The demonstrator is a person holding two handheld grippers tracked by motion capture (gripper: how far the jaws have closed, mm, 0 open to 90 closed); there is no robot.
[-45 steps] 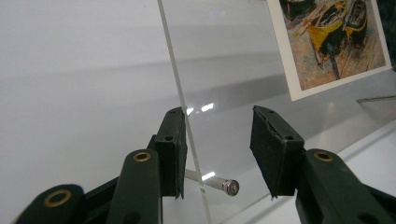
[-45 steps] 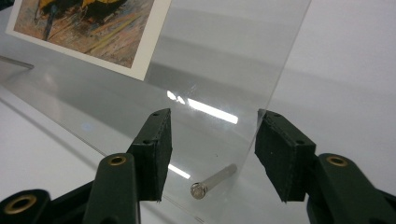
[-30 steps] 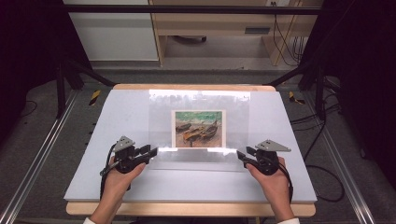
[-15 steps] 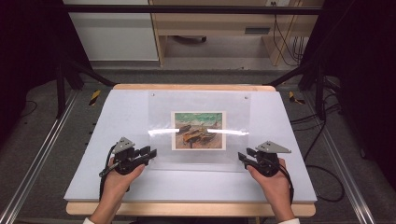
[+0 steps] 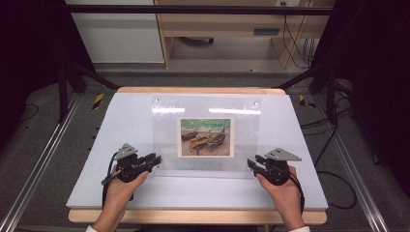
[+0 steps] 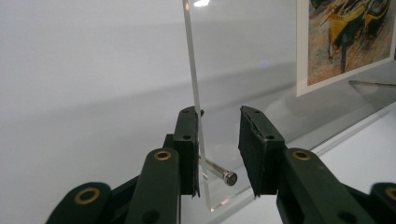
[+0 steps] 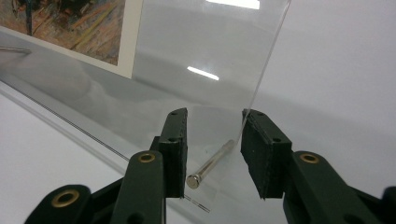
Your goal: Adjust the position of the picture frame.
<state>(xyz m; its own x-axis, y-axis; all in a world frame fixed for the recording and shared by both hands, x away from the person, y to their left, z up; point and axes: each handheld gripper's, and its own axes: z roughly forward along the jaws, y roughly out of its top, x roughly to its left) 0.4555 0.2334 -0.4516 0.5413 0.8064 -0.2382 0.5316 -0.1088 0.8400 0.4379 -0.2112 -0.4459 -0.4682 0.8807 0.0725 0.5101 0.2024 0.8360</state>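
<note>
Left tool (image 5: pixel 153 161), near left part of the tabletop (image 5: pixel 300 145): jaws partly closed and just closing further, astride the lower left corner of a clear acrylic frame (image 5: pixel 164 140); in the left gripper view (image 6: pixel 217 149), one pad flat against the outer face of the upright sheet (image 6: pixel 191 70), the other pad clear of it, with a gap between. Small metal standoff pin (image 6: pixel 219 170) projecting from the sheet between the pads.

Right tool (image 5: pixel 252 164), near right part of the tabletop: jaws likewise partly closed and just closing further, astride the lower right corner of the same frame; in the right gripper view (image 7: pixel 214 149), the sheet edge (image 7: pixel 266 70) touching the tip of one pad, the other pad apart from it. Second metal pin (image 7: pixel 210 164) lying between the pads, untouched by either. Neither tool clamped on the frame.

Each tool gripped in a hand (image 5: pixel 118 191) entering from the near edge, right hand (image 5: pixel 285 191) mirroring the left.

Frame tilted up off the tabletop, lower edge towards the near edge, upper edge towards the far edge, two fastening points at its upper corners. Printed picture of beached boats (image 5: pixel 205 137) at the middle of the frame, behind the clear panel. Pale mat covering the tabletop, wooden border visible along the near and far edges.
</note>
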